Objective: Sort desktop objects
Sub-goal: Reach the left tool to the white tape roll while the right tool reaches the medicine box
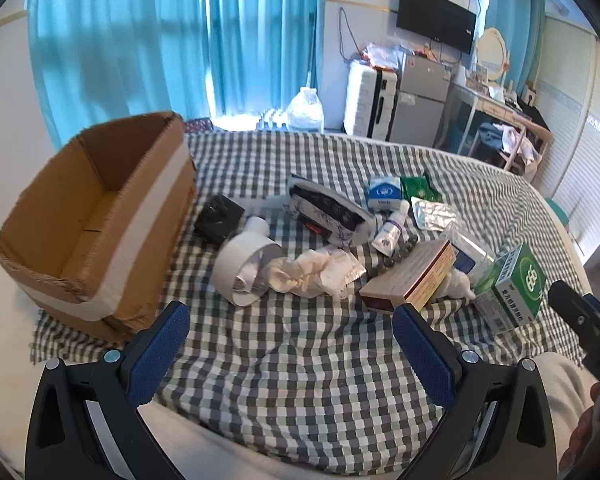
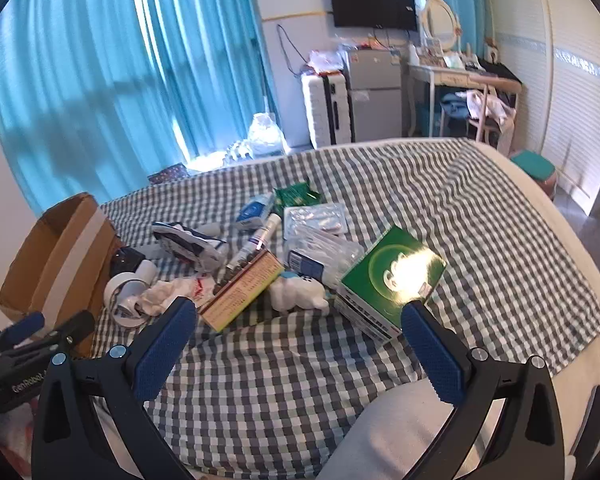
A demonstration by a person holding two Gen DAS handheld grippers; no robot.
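Plainly printed "666" on green box (image 1: 516, 284); "GenRobot" lettered along left gripper (image 2: 24, 330); left gripper and right gripper (image 2: 300, 316) both spread wide, holding nothing, above checkered cloth (image 1: 292, 344).

1. One cardboard box (image 1: 96, 216), at 9 o'clock of the pile.
2. One tape roll (image 1: 244, 268).
3. One green box (image 1: 516, 284), at 3 o'clock.
4. One tube (image 1: 390, 232).
5. One blister pack (image 1: 436, 214).
6. Two grippers.
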